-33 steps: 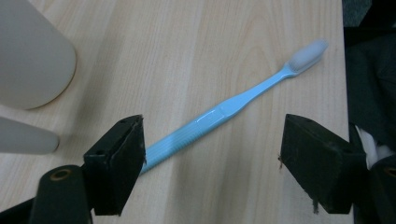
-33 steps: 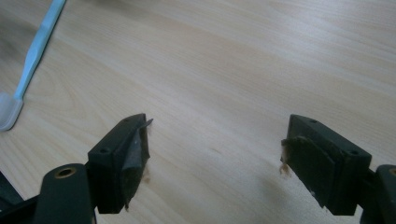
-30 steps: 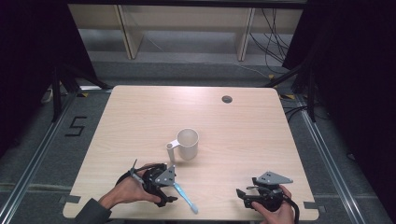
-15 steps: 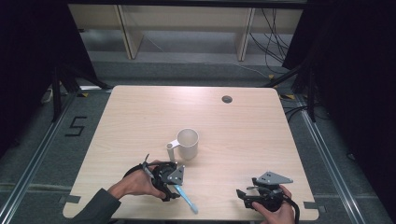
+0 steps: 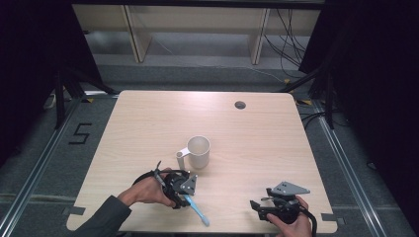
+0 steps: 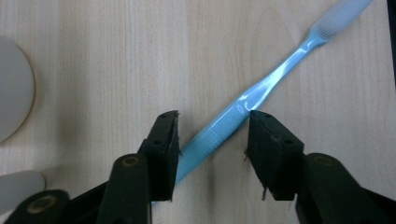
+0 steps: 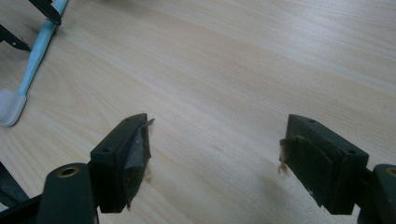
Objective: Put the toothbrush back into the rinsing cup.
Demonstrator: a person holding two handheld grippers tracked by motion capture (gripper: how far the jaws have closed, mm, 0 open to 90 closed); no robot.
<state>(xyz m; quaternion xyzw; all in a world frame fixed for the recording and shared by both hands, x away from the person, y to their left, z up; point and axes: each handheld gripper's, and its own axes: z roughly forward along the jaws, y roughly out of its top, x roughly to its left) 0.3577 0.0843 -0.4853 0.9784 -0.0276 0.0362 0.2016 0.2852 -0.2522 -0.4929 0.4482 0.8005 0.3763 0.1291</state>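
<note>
Your left hand [image 5: 148, 190] covers most of the left gripper [image 5: 182, 193] from above, so its jaws are hard to make out there; in the left gripper view they stand apart, one on each side of the light blue plastic toothbrush [image 6: 261, 88], and you cannot tell whether either pad touches it. The toothbrush lies flat on the pale wooden table [image 5: 148, 128], handle between the jaws, translucent head pointing away towards the near edge. The white ceramic mug [image 5: 196, 152] sits upright just beyond your left gripper, near the table's middle, cut off at the frame edge in the left gripper view. Your right gripper [image 5: 262, 206] rests near the front right corner, jaws wide apart over bare wood
</note>
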